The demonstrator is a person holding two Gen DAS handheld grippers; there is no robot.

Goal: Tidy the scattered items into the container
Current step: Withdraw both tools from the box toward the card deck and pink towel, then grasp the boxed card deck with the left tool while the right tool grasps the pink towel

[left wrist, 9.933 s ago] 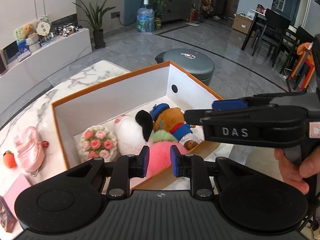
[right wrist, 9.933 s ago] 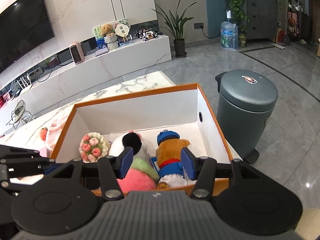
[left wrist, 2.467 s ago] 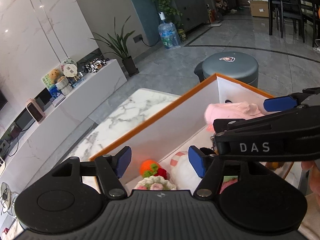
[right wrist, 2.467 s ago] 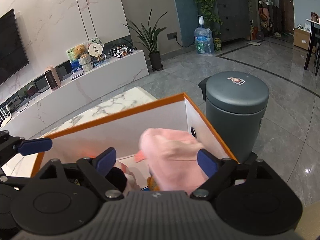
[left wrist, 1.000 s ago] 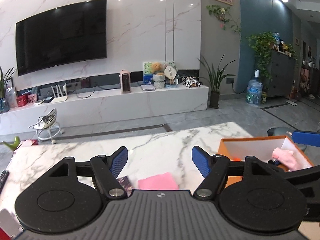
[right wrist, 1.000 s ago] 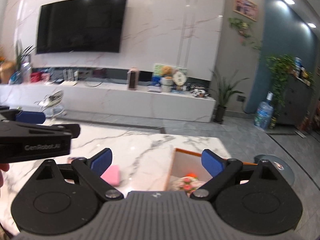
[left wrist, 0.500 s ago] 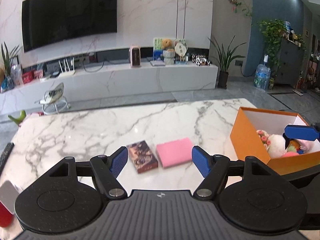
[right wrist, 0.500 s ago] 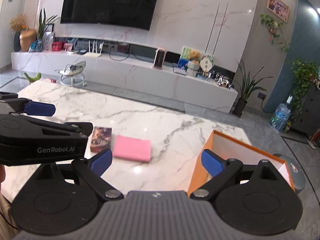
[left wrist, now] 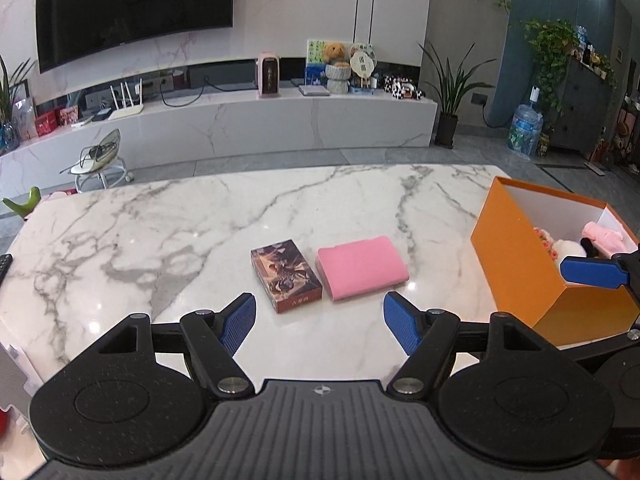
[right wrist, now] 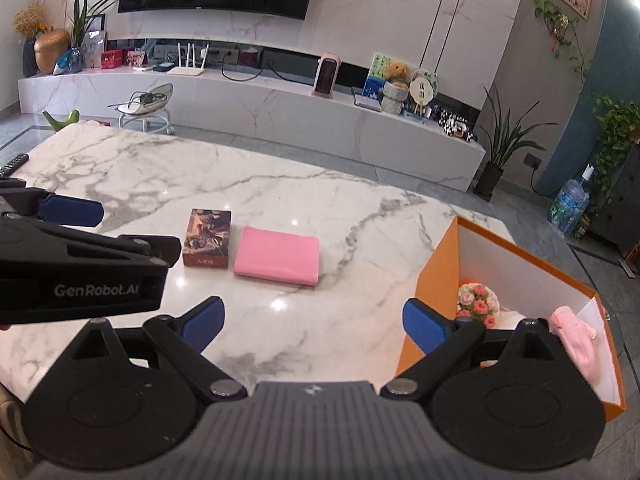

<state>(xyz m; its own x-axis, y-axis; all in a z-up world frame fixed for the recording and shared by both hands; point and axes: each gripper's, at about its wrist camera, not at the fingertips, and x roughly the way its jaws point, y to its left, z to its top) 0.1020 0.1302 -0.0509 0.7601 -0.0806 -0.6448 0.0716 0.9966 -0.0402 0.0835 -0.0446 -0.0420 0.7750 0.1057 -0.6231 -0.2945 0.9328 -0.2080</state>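
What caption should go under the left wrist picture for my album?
Open left claw above a marble table, facing a picture box and pink cloth, with the orange box at right.

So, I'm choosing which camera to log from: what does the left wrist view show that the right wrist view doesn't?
Only the left wrist view shows the left gripper with both fingers spread and nothing between them.

Only the right wrist view shows the right gripper the same way, plus the orange ball in the box corner.

Both share the marble table, picture box, pink folded cloth and orange box with plush toys.
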